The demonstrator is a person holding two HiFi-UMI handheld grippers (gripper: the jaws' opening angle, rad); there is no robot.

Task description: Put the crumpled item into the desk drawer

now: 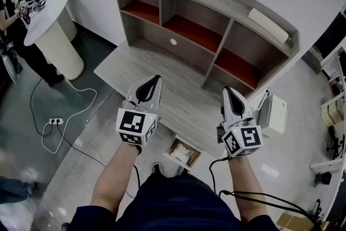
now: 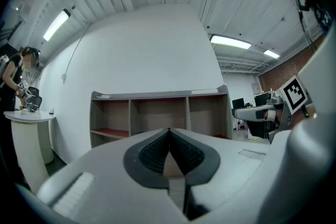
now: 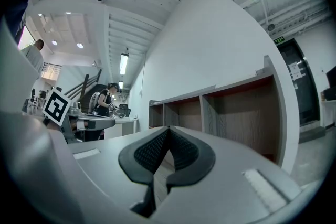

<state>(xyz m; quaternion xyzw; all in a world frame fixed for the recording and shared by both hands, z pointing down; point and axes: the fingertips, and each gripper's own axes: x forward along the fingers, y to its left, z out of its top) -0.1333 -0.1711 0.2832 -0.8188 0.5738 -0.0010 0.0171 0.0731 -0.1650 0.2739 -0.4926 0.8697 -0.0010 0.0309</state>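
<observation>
A crumpled white item [image 1: 180, 153] lies inside the small open drawer [image 1: 191, 162] under the desk's front edge, between my two forearms. The grey wooden desk [image 1: 130, 70] carries a hutch of open shelves [image 1: 186, 19]. My left gripper [image 1: 157, 78] hovers over the desktop at the left, shut with nothing in it. My right gripper [image 1: 227, 90] hovers near the desk's right end, also shut and empty. In the left gripper view the fingertips [image 2: 169, 131] meet, facing the shelves [image 2: 160, 113]. The right gripper view shows its fingertips [image 3: 169, 129] pressed together too.
A round white table [image 1: 46, 13] with a person [image 1: 8, 2] beside it stands far left. A power strip [image 1: 55, 121] and cables lie on the floor. A white box [image 1: 273, 113] sits right of the desk. A white bar [image 1: 268, 24] rests on the hutch top.
</observation>
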